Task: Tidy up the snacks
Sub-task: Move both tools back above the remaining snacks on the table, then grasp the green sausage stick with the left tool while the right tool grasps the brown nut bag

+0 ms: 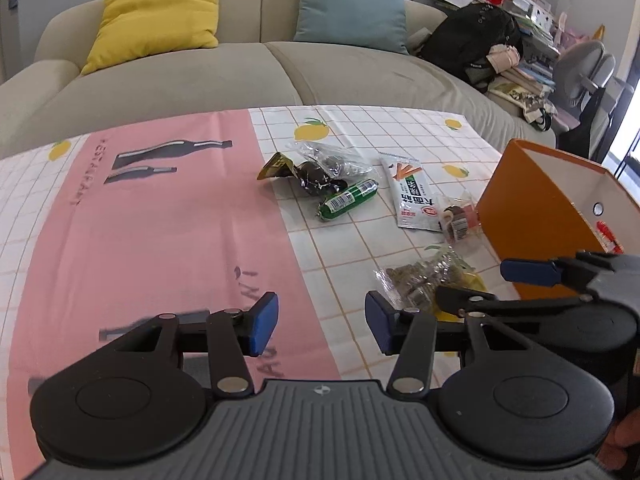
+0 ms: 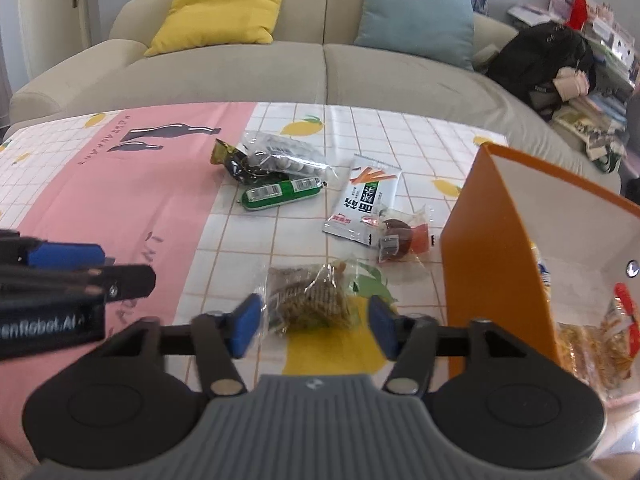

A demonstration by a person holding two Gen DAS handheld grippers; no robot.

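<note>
An orange box point(image 2: 484, 248) stands open at the right of the table, with a snack bag point(image 2: 592, 340) inside. Loose snacks lie on the cloth: a clear pack of brown squares point(image 2: 308, 300), a green sausage point(image 2: 280, 194), a white sachet point(image 2: 364, 204), a small round wrapped snack point(image 2: 396, 236), a clear bag of dark balls point(image 2: 280, 158). My right gripper point(image 2: 312, 326) is open, its pads either side of the brown-squares pack, low over it. My left gripper point(image 1: 322, 322) is open and empty over the cloth, left of that pack point(image 1: 424, 280). The right gripper's fingers point(image 1: 524, 272) also show in the left wrist view.
A beige sofa point(image 2: 320, 72) with a yellow cushion point(image 2: 220, 8) and a blue cushion point(image 2: 416, 12) runs behind the table. A black bag point(image 2: 540, 64) and stacked books sit at the right. The pink and white cloth point(image 1: 160, 220) covers the table.
</note>
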